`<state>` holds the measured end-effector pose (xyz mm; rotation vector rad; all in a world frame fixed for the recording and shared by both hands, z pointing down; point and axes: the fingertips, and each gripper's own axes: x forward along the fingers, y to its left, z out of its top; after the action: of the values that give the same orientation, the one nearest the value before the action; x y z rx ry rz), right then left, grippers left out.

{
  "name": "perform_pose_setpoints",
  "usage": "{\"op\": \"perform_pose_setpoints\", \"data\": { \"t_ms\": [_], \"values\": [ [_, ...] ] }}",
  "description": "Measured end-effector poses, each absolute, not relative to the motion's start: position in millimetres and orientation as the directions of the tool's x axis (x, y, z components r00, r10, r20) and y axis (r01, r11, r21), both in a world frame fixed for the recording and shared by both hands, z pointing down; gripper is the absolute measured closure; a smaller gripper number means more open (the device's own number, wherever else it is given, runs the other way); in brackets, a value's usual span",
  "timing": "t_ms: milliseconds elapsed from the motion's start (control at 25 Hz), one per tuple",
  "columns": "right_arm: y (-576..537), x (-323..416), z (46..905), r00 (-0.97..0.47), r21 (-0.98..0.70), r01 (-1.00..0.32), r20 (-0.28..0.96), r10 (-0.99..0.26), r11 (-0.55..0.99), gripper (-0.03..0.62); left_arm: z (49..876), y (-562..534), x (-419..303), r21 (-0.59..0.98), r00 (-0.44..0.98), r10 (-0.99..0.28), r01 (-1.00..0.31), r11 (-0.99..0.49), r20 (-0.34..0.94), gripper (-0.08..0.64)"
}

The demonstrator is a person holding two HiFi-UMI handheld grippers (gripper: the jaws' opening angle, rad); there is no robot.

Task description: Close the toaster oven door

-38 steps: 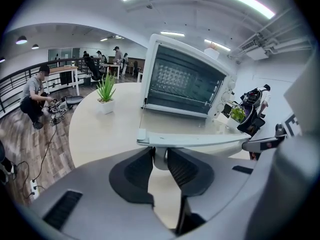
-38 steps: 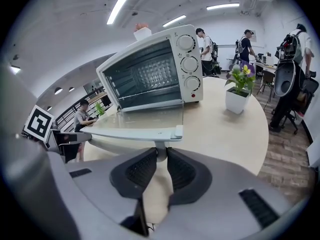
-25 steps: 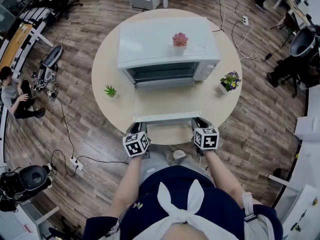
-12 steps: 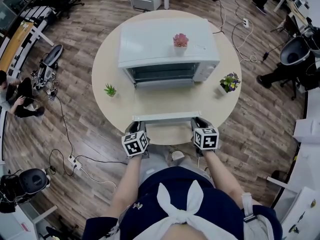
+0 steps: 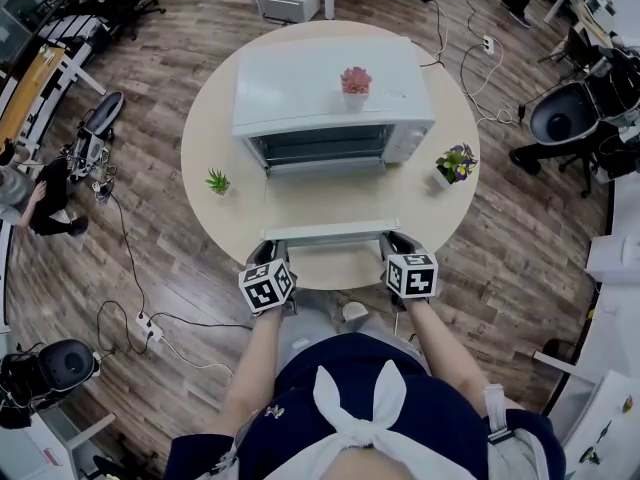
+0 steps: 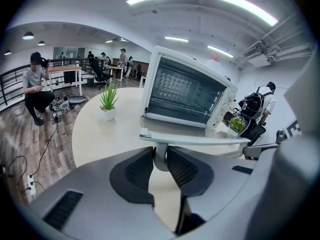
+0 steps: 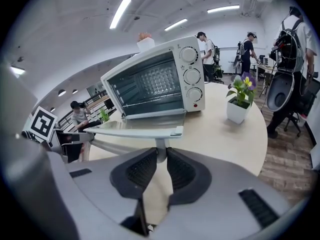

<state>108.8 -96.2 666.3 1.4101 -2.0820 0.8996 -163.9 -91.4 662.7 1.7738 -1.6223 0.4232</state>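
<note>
The left gripper [image 5: 272, 255] sits at the near edge of the round table [image 5: 205, 133], toward its left. Its jaws are not spread. The left gripper view shows the two dark pads pinching the short left post under the handle [image 5: 330, 232], with the bar just above and ahead of the jaws.

The handle is a pale bar whose long axis runs left to right, roughly along the table's near edge. It belongs to the door [image 7: 145, 120], which hangs open and close to flat, reaching from the toaster oven [image 5: 320, 83] toward the person. The oven stands at the middle of the table toward the far edge, with its open mouth facing the near edge. The hinge line therefore lies beyond the handle and parallel to it.

The right gripper [image 5: 395, 245] is at the bar's other end. The right gripper view shows its pads likewise clamped on the right post, with the oven's knobs ahead and to the right.

Neither hand is nearer, as each holds one end. The coming move likely depends on this: the oven front lies straight ahead of both pairs of jaws, so the bar should rise and swing away from the person, kept level so the door does not twist.
</note>
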Motion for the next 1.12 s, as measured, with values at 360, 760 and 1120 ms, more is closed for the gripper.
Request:
{"op": "perform_pose_setpoints", "data": {
  "t_ms": [360, 760, 1120],
  "values": [
    [-99, 109, 655, -0.376, -0.264, -0.926, 0.672, -0.638, 0.268, 0.52, 652, -94, -164, 0.278, 0.164, -0.745, -0.96, 0.03, 0.647, 0.462],
    [-102, 108, 644, -0.377, -0.256, -0.926, 0.654, -0.656, 0.278, 0.519, 642, -97, -166, 0.292, 0.159, -0.757, -0.955, 0.045, 0.634, 0.463],
    [-103, 109, 642, -0.382, -0.256, -0.924, 0.646, -0.661, 0.284, 0.518, 640, -99, -165, 0.278, 0.147, -0.753, -0.959, 0.05, 0.642, 0.465]
  ]
}}
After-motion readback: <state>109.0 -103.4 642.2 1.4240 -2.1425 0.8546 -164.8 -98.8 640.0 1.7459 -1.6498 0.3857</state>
